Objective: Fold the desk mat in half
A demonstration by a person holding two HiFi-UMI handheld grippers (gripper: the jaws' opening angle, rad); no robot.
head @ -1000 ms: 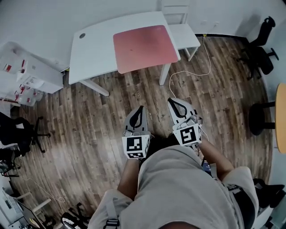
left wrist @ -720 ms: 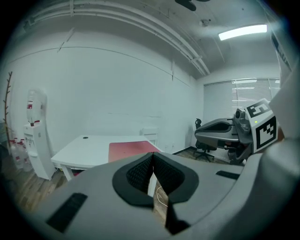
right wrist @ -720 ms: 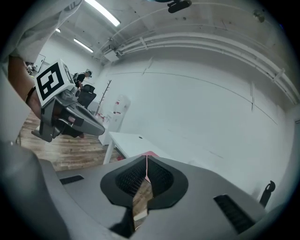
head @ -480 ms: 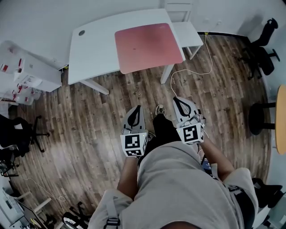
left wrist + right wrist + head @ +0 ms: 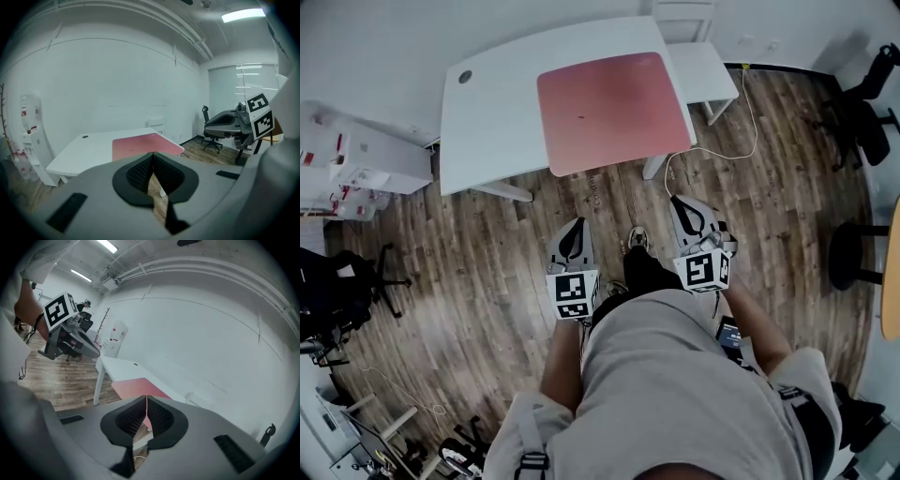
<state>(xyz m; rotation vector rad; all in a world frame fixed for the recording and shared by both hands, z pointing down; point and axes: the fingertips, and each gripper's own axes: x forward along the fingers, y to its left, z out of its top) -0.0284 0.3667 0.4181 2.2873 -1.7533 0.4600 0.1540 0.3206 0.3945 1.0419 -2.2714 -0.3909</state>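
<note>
Head view: flat pink rectangular desk mat (image 5: 611, 111) upper centre, on right part of white worktop (image 5: 492, 112). Left gripper (image 5: 572, 230), right gripper (image 5: 684, 206) both clenched, empty, mid-frame above wood-plank floor (image 5: 469, 253), apart from mat.

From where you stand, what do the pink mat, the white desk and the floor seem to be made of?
Desk mat: pink, matte, lying flat with a thin edge; likely soft faux leather or rubber, hard to say. Desk: smooth even white, probably laminated board. Floor: plank seams and grain with a light sheen; wood or wood-look laminate.
</note>
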